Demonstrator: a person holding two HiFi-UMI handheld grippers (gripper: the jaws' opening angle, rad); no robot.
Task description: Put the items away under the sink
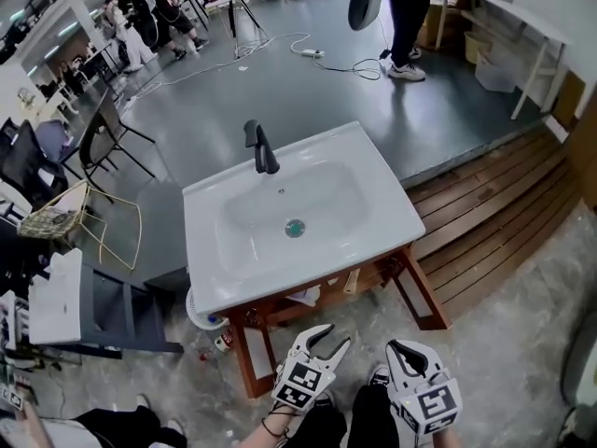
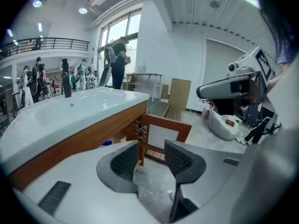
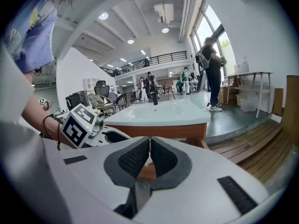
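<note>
A white sink [image 1: 384, 187] with a black faucet [image 1: 261, 147] stands on a wooden frame [image 1: 250, 348]. Its open space below holds a white item [image 1: 304, 296] and a small tan item [image 1: 352, 281]. Both grippers hover low in front of the frame. My left gripper [image 1: 334, 336] is open with nothing between its pads [image 2: 178, 158]; it faces the sink's wooden edge [image 2: 88, 136] and a wooden panel [image 2: 161, 134]. My right gripper [image 1: 396, 348] is shut and holds nothing; its jaws [image 3: 149, 149] meet, pointing at the sink [image 3: 163, 113].
A small can [image 1: 224, 341] and a round white object [image 1: 199, 312] lie on the floor by the frame's left leg. A white bag [image 2: 223, 126] sits on the floor to the right. Wooden decking [image 1: 494, 213] runs right of the sink. Chairs [image 1: 107, 138] and people stand farther off.
</note>
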